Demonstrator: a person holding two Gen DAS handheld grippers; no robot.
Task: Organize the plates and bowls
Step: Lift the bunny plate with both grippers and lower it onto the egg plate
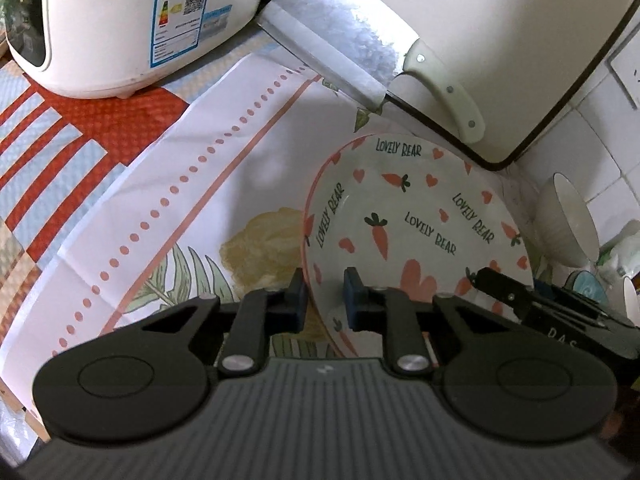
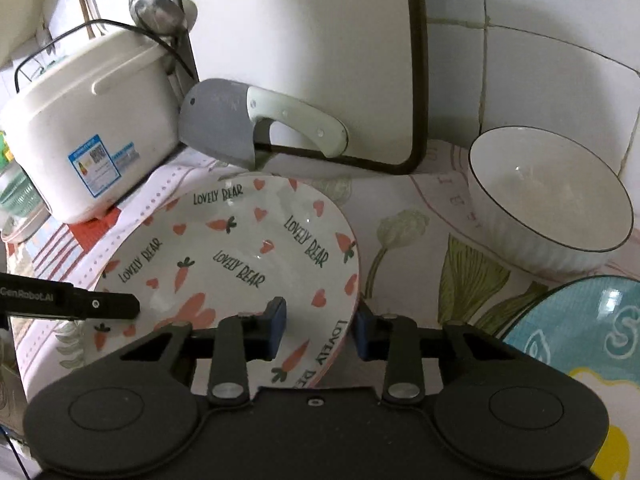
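A white plate (image 1: pixel 400 216) (image 2: pixel 240 248) printed with carrots, hearts and "LOVELY BEAR" lies on the floral cloth. My left gripper (image 1: pixel 325 300) has one pad outside the plate's left rim and the other on its inner face, shut on that rim. My right gripper (image 2: pixel 320 322) straddles the plate's right rim. Its outer pad sits against the rim, while a strip of plate shows between the rim and the inner pad. Each view shows the other gripper's black finger (image 1: pixel 500 286) (image 2: pixel 104 304) at the opposite rim. A white bowl (image 2: pixel 548 196) (image 1: pixel 568 220) stands to the right.
A cleaver (image 1: pixel 360 44) (image 2: pixel 240 124) leans on a white cutting board (image 1: pixel 480 40) (image 2: pixel 312 60) just behind the plate. A white rice cooker (image 1: pixel 120 20) (image 2: pixel 92 128) stands at the left. A blue patterned plate (image 2: pixel 580 328) lies at the near right. A tiled wall (image 2: pixel 540 60) closes the back.
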